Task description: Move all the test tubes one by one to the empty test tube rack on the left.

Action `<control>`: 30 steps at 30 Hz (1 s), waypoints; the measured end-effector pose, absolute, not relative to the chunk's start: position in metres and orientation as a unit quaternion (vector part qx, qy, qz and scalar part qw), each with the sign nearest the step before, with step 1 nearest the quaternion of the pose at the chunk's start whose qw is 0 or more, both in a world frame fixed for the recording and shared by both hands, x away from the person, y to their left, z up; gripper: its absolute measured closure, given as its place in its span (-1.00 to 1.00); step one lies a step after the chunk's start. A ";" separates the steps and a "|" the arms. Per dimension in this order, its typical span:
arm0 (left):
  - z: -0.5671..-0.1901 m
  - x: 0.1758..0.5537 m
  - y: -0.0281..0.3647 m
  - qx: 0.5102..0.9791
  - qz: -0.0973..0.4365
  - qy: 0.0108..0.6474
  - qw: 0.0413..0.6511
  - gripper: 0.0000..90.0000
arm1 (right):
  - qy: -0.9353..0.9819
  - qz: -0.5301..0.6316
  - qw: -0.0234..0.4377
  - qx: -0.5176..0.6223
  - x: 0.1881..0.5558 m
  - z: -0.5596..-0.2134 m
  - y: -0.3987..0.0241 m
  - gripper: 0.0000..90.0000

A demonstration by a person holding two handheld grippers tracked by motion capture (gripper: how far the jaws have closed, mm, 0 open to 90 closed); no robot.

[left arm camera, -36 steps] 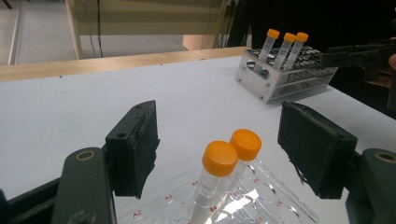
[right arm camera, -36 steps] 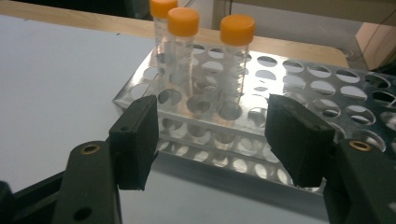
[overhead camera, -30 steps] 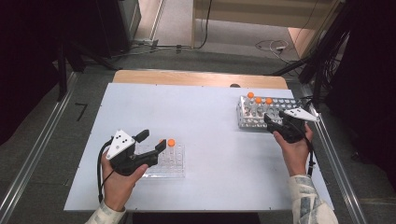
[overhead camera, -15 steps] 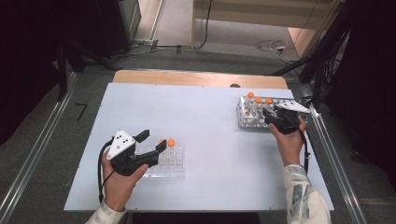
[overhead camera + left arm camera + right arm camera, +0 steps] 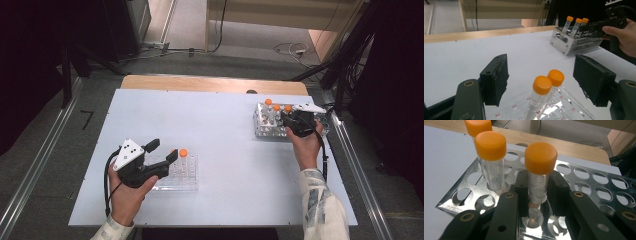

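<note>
A metal rack stands at the table's far right with three orange-capped tubes in it. My right gripper reaches over it, and its jaws have just been closing. They now press on both sides of the nearest tube, which stands upright in its hole in the metal rack. At the near left is a clear plastic rack with two orange-capped tubes. My left gripper hovers open at that rack. Its jaws stand wide on either side of the two tubes and touch neither.
Two other tubes stand in the metal rack just left of the held one. A wooden board borders the table's far edge. Metal rails run along both sides of the white table.
My right gripper has moved left over the metal rack and closed on a tube. The left hand and gripper have kept still.
</note>
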State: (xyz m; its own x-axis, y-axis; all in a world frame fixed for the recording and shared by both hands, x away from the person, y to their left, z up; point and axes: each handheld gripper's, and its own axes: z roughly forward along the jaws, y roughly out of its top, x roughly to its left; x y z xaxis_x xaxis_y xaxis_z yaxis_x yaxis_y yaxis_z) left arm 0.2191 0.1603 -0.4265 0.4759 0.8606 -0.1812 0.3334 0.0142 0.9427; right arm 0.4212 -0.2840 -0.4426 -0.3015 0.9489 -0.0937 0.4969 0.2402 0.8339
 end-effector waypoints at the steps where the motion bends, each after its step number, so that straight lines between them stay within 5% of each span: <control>1: -0.427 0.219 0.160 0.660 0.240 0.453 0.550 -0.37 | 0.722 0.359 0.315 0.500 0.422 -0.442 -0.284 0.58; 30: -0.423 0.216 0.160 0.657 0.244 0.449 0.555 -0.37 | 0.706 0.408 0.326 0.478 0.384 -0.390 -0.298 0.60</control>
